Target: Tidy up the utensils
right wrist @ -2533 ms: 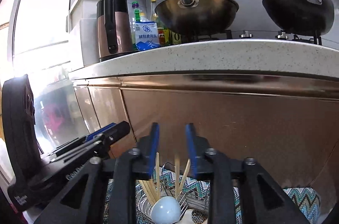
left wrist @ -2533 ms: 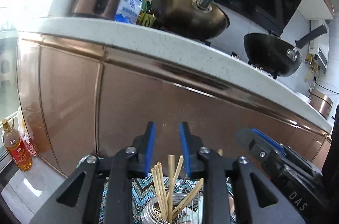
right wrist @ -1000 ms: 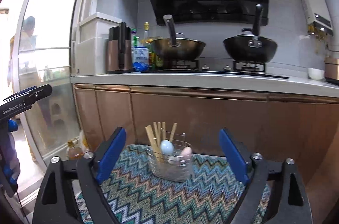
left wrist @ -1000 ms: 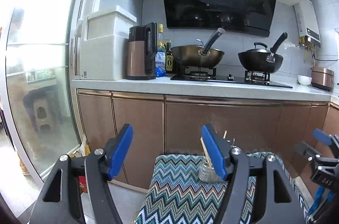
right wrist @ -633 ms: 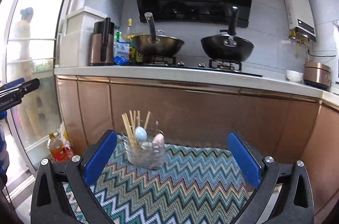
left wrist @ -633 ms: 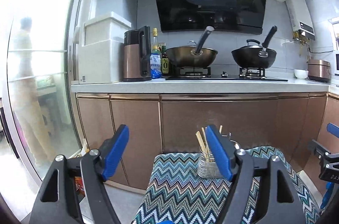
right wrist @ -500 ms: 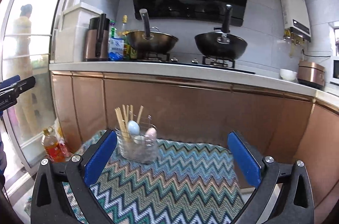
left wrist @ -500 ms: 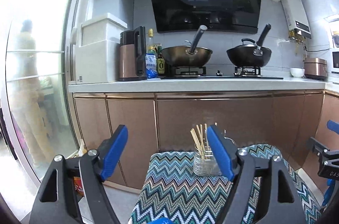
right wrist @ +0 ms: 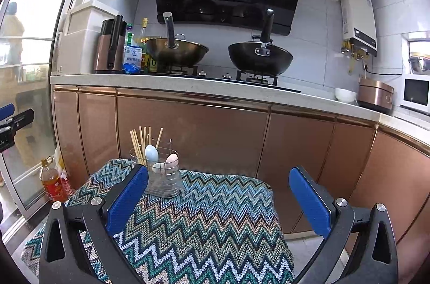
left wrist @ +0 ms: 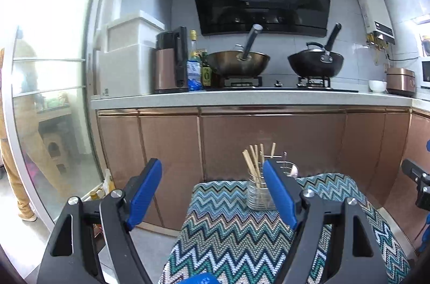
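A wire utensil holder [right wrist: 164, 176] stands at the far left of a table with a zigzag cloth [right wrist: 204, 219]. It holds several wooden chopsticks [right wrist: 141, 143], a light blue spoon [right wrist: 151, 153], a pink spoon [right wrist: 172, 160] and a white spoon. In the left wrist view the holder [left wrist: 258, 192] with chopsticks [left wrist: 254, 160] stands just left of the right finger. My left gripper [left wrist: 212, 192] is open and empty, well back from the holder. My right gripper [right wrist: 219, 198] is wide open and empty, above the cloth and short of the holder.
Behind the table is a copper-fronted kitchen counter [right wrist: 188, 85] with two woks [right wrist: 259, 57], a kettle [right wrist: 110, 50] and bottles. An oil bottle [right wrist: 51, 182] stands on the floor at the left by a glass door [left wrist: 48, 96]. The other gripper shows at the right edge [left wrist: 419, 182].
Both grippers have opened and pulled back from right above the holder. The holder now stands farther away on the cloth, with the whole kitchen in view.
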The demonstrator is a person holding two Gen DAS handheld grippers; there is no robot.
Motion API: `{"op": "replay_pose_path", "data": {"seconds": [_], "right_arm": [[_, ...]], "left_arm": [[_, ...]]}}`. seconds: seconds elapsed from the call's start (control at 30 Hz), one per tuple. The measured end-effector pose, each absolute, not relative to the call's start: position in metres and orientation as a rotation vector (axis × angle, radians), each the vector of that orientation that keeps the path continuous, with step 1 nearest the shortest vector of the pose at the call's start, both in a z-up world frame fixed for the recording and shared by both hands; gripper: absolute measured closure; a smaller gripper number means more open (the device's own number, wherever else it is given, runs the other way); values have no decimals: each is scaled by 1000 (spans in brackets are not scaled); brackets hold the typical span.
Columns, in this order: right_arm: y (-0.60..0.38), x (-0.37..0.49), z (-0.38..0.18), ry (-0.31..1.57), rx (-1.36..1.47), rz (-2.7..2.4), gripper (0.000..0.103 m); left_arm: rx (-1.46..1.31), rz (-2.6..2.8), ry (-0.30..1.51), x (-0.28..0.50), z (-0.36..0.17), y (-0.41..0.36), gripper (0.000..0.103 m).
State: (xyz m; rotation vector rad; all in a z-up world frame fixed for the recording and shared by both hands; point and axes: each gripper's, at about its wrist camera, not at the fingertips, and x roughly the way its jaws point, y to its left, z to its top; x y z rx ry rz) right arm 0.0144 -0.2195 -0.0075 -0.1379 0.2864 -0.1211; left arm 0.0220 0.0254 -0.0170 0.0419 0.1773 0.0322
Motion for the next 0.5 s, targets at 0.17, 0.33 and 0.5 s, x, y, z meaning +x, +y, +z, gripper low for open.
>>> {"op": "replay_pose_path", "data": {"seconds": [0.17,0.33,0.5], "right_arm": [[-214,13,-12,287,-156,-113,0],[-215,7,-13,279,-166,-123,0],[-220,4,-13,269,-154,-136,0]], "left_arm": [[20,62,186,20,-18,35,27],[14,69,200,20,-22,36,27],[28,68,202,18,-24,33,27]]}}
